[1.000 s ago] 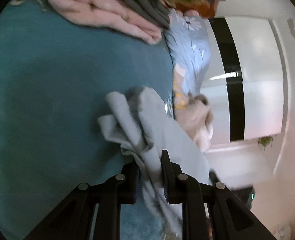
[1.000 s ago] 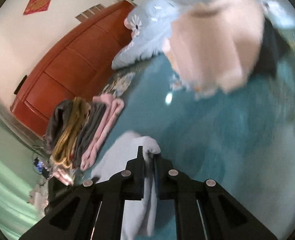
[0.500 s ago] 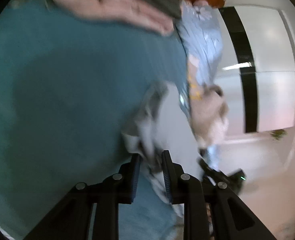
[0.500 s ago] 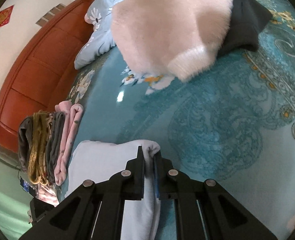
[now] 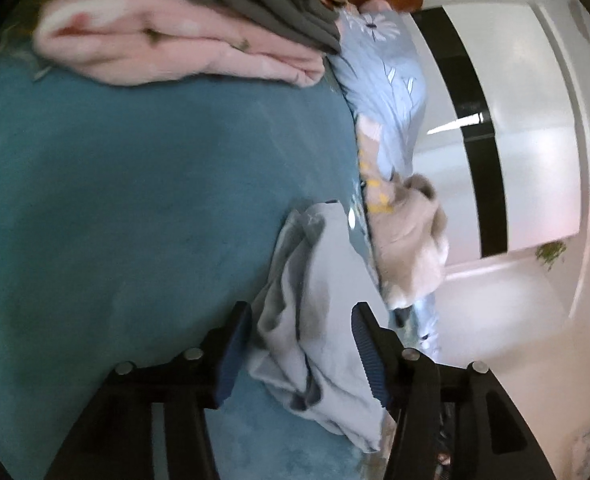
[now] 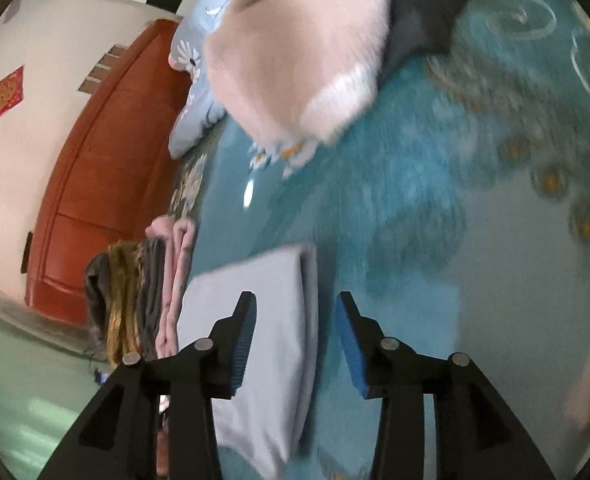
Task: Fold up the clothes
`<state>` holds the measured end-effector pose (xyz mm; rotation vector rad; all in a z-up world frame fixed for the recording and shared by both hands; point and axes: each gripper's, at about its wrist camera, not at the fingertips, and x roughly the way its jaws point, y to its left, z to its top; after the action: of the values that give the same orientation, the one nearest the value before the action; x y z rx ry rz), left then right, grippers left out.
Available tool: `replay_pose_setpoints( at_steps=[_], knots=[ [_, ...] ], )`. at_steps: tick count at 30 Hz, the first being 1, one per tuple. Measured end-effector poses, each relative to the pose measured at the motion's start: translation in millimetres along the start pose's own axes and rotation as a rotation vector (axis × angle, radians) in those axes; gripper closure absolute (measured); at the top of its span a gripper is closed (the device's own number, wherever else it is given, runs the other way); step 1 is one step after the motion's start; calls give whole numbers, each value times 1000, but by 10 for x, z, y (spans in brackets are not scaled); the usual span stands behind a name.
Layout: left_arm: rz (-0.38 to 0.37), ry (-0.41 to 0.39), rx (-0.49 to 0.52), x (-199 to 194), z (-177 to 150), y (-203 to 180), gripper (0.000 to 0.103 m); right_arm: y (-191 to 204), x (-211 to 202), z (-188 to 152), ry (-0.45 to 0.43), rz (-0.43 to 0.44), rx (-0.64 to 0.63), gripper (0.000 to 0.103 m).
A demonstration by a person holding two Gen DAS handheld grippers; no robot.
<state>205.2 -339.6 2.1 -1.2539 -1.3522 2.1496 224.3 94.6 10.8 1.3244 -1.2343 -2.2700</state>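
Left wrist view: the left claw stands with its jaws apart, and the grey garment lies bunched in the gap between them, touching neither pad that I can make out. Its long axis runs straight ahead from the claw, over the teal bedspread, with the crumpled end nearest the jaws. Far ahead and to the left sits the stack of folded clothes, pink at the bottom with darker pieces above. Ahead and right of the claw lie a beige sweater and a blue floral pillow at the bed's edge.

Right wrist view: the right claw is also spread wide and holds nothing. The garment lies flat here, a neat folded edge running ahead between the jaws, most of the cloth under and left of the left finger. The stack is just left of the garment; the sweater lies well ahead.

Both claws are equally close to the cloth, each at one end. Judging by this, the fold looks tidy on the right end and rumpled on the left, so the left end likely needs smoothing or regripping. No containers are in view.
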Motion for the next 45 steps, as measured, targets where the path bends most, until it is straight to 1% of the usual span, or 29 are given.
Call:
replay_pose_setpoints(
  at_steps=[3, 5, 7, 9, 10, 12, 15, 18, 20, 22, 24, 27, 28, 30, 31, 32, 33, 35, 36, 38, 40, 41, 45],
  knots=[
    [49, 10, 28, 78, 34, -70, 47, 33, 114, -123, 66, -14, -26, 60],
    [93, -7, 63, 59, 18, -129, 46, 48, 196, -190, 97, -19, -37, 60],
    [131, -21, 104, 48, -1, -208, 46, 70, 259, -229, 106, -13, -48, 59],
    [150, -8, 126, 9, -12, -207, 45, 99, 296, -242, 102, -6, -66, 59],
    [162, 6, 128, 50, 2, -200, 45, 114, 327, -243, 104, 0, -73, 59],
    [167, 10, 125, 122, 45, -188, 45, 143, 399, -231, 101, 7, -83, 59],
    [154, 19, 151, 214, 95, -219, 42, 173, 485, -186, 93, 29, -93, 59],
    [98, 59, 169, 337, 112, -227, 41, 193, 564, -142, 85, 63, -89, 59],
    [70, 74, 170, 353, 101, -226, 41, 189, 603, -128, 79, 89, -73, 59],
    [35, 93, 163, 363, 91, -213, 41, 199, 594, -151, 74, 99, -78, 59],
    [17, 100, 159, 355, 82, -210, 43, 213, 579, -180, 68, 107, -86, 59],
    [-6, 103, 149, 336, 83, -194, 44, 202, 542, -248, 102, 152, -78, 59],
    [-16, 104, 144, 327, 82, -185, 45, 198, 522, -288, 115, 164, -78, 59],
    [-32, 114, 125, 330, 77, -160, 63, 211, 498, -376, 140, 177, -89, 59],
    [-35, 123, 113, 353, 68, -142, 67, 225, 502, -422, 150, 181, -98, 59],
    [-35, 129, 103, 371, 61, -125, 74, 242, 502, -461, 151, 180, -109, 59],
    [-25, 125, 102, 370, 57, -119, 77, 263, 500, -489, 145, 172, -123, 59],
    [-24, 119, 91, 364, 52, -107, 79, 279, 508, -504, 137, 162, -120, 59],
    [-26, 115, 86, 359, 45, -106, 80, 282, 516, -507, 135, 155, -112, 60],
    [-29, 109, 77, 349, 31, -107, 81, 291, 532, -515, 131, 136, -96, 71],
    [-30, 100, 79, 333, 22, -133, 81, 300, 554, -521, 122, 109, -87, 91],
    [-30, 95, 83, 325, 17, -151, 81, 309, 552, -523, 114, 99, -83, 93],
    [-45, 73, 113, 275, 5, -270, 83, 415, 516, -516, 95, 69, -98, 94]
  ],
)
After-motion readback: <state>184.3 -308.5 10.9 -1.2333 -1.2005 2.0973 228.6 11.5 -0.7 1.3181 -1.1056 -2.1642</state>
